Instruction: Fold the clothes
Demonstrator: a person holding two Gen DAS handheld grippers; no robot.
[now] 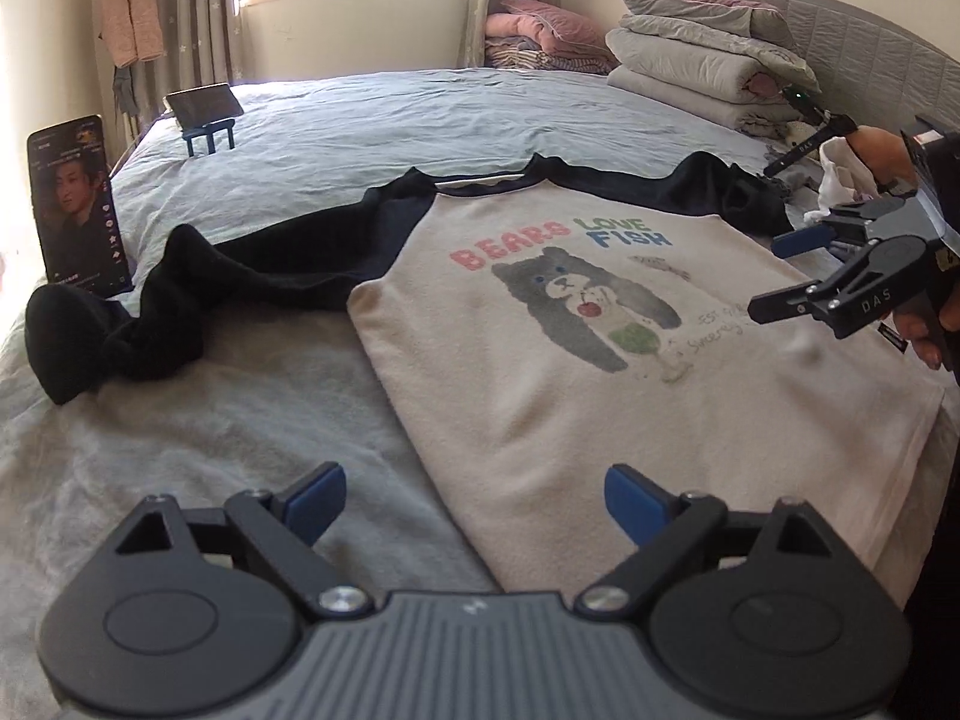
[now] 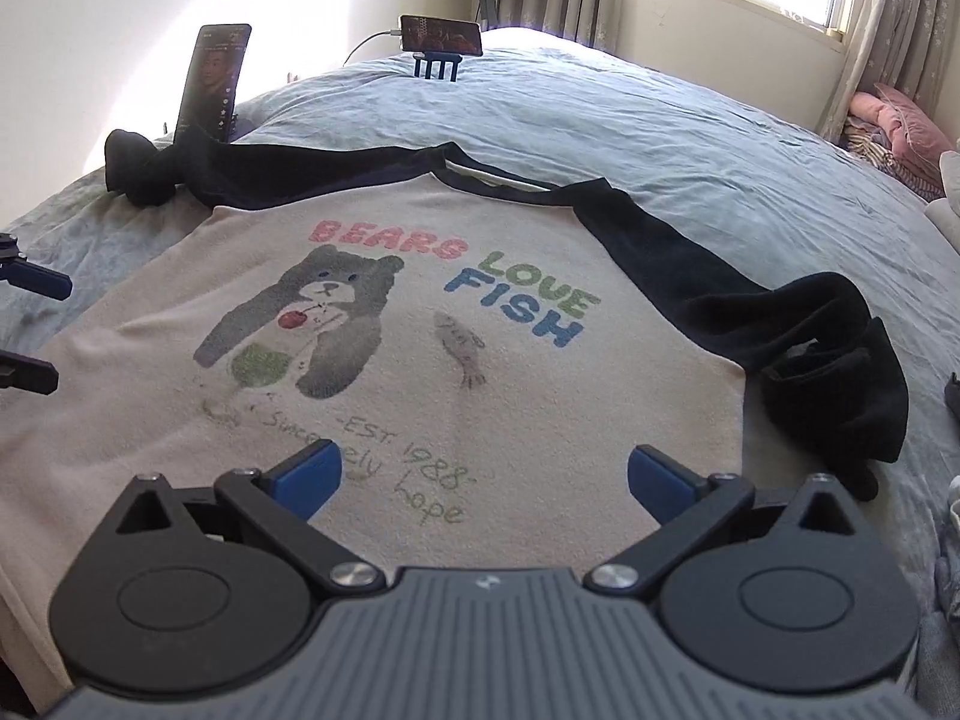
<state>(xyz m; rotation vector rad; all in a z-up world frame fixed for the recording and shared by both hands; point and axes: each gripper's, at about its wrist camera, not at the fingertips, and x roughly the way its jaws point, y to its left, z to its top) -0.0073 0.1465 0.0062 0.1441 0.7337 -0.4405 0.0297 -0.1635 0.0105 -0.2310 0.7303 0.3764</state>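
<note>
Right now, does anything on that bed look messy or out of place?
Mostly the shirt: its body lies flat, but both dark sleeves are bunched, the left sleeve and the right sleeve crumpled at their ends.

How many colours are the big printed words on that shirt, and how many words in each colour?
Pink: 1, the word BEARS on the shirt
Green: 1, the word LOVE
Blue: 1, the word FISH
Total: 3 large words
</note>
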